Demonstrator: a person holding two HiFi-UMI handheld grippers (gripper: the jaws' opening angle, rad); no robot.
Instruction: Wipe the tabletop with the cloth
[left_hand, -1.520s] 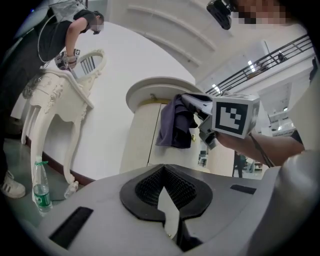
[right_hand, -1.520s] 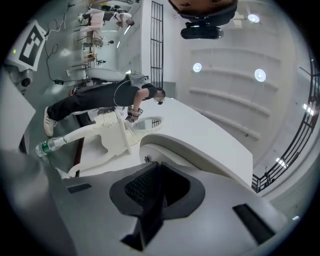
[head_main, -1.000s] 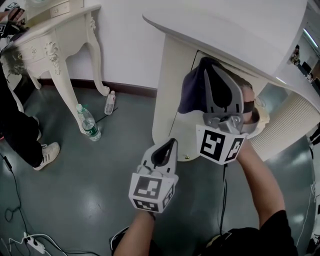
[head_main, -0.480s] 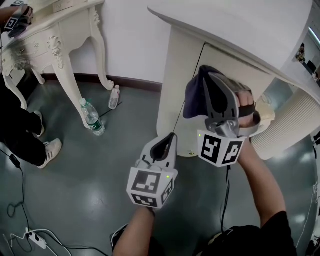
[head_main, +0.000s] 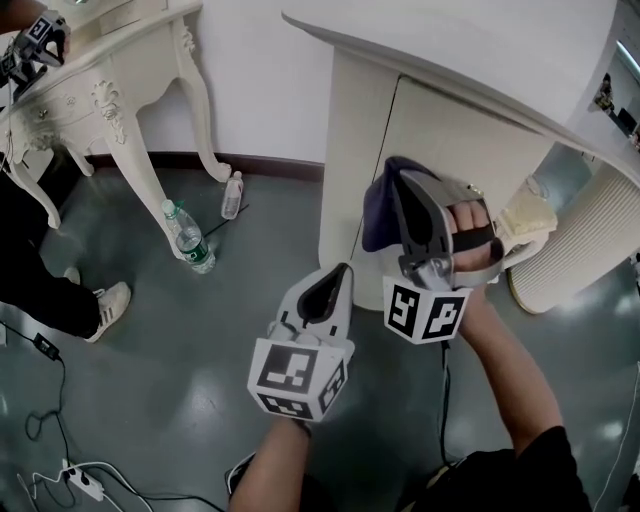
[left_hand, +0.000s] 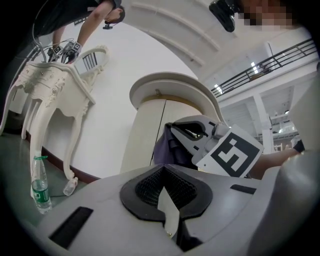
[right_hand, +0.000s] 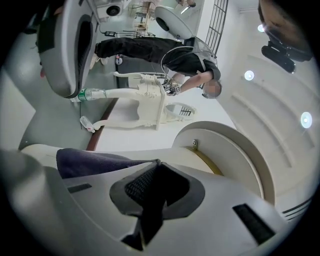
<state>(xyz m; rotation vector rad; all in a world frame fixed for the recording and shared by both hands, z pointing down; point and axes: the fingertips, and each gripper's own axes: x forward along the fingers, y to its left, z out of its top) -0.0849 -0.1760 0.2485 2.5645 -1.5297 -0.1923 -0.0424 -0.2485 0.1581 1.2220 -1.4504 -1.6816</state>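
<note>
Clamping a soft, dark purple cloth (head_main: 374, 215) between its closed jaws, the right gripper (head_main: 404, 190) hangs in front of the smooth cream pedestal (head_main: 350, 140) that carries the round, glossy white tabletop (head_main: 470, 50). The cloth bunches in loose folds on the gripper's left side. It sits below the tabletop's rim, off the top surface; whether it brushes the pedestal cannot be told. In the right gripper view the cloth (right_hand: 92, 162) spills out as a matte, woven fold from between the ribbed black pads of the right gripper (right_hand: 156, 167).

The left gripper (head_main: 336, 284) is lower and nearer the person, over the shiny grey-green floor (head_main: 200, 380), apart from the cloth. Its grey plastic jaws are brought together with nothing between them. The left gripper view shows the left gripper (left_hand: 163, 172) with its mesh-textured black pads meeting in a V. Beyond them is the right gripper (left_hand: 197, 131) with the cloth (left_hand: 164, 150) draped at its side.

At the left stands a carved cream dressing table with curved legs (head_main: 110, 85). Two clear plastic bottles lie near its feet: the green-capped bottle (head_main: 188, 240) beside a leg and the smaller bottle (head_main: 232, 195) by the dark skirting. A white shoe (head_main: 100, 305) of another person is on the floor nearby. A ribbed white cylinder (head_main: 590, 240) stands to the right of the pedestal.
</note>
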